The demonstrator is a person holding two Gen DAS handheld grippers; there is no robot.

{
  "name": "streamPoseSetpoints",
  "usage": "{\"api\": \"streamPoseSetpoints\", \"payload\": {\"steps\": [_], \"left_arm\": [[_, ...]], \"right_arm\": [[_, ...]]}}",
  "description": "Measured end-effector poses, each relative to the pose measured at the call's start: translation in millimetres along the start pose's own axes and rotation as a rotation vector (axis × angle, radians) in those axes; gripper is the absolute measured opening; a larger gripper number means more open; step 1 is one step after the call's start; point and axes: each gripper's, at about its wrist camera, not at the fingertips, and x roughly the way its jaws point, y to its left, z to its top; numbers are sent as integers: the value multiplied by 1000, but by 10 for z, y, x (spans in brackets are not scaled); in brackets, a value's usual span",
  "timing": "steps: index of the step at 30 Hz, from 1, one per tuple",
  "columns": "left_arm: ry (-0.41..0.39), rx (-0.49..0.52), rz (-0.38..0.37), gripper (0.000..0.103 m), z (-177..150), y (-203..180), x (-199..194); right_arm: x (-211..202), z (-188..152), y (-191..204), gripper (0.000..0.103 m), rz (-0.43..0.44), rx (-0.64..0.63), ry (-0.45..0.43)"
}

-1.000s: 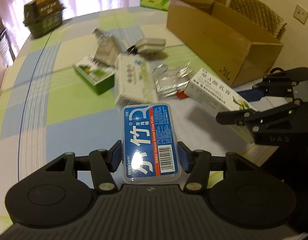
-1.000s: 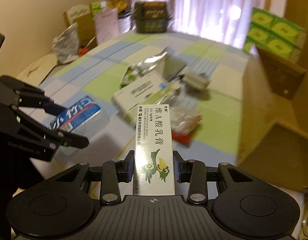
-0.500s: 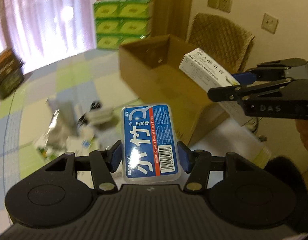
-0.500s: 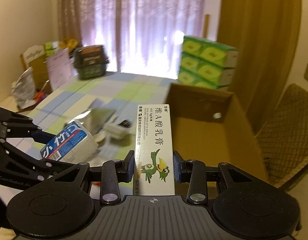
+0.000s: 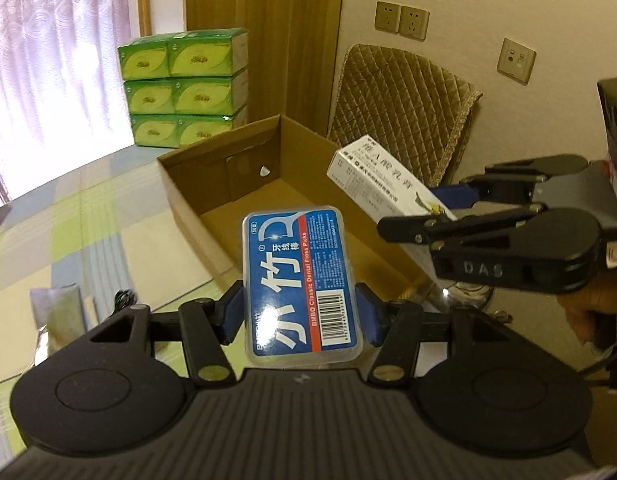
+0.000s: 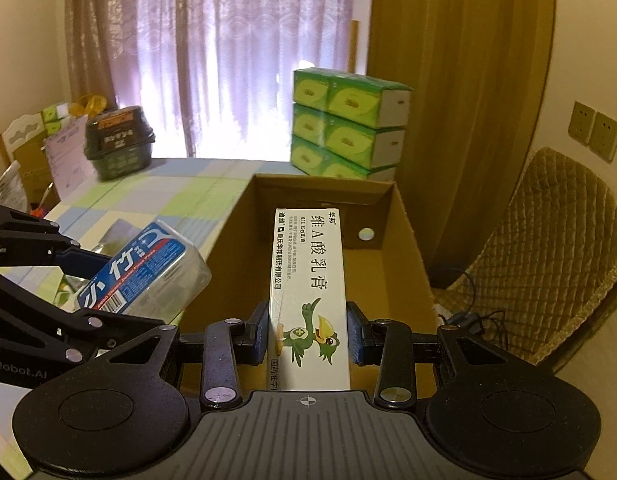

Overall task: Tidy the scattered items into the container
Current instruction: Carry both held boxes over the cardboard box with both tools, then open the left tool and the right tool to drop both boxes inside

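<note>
Above the cardboard box (image 5: pixel 212 176), left claw (image 5: pixel 300 312) grips "BMBO" floss picks (image 5: pixel 300 280).

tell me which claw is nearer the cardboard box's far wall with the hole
Right. The right claw hangs over the cardboard box interior; the left claw sits back by its near left edge.
</note>
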Motion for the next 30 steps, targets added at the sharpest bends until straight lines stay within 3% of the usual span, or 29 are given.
{"api": "streamPoseSetpoints", "payload": {"steps": [18, 21, 30], "left_arm": [[32, -42, -32, 53, 162, -19, 639], [23, -30, -15, 60, 135, -13, 655], [10, -51, 16, 61, -12, 162, 509]], "right_arm": [[332, -4, -305, 40, -20, 57, 23], [351, -10, -331, 41, -26, 62, 27], [387, -60, -310, 41, -21, 65, 41]]}}
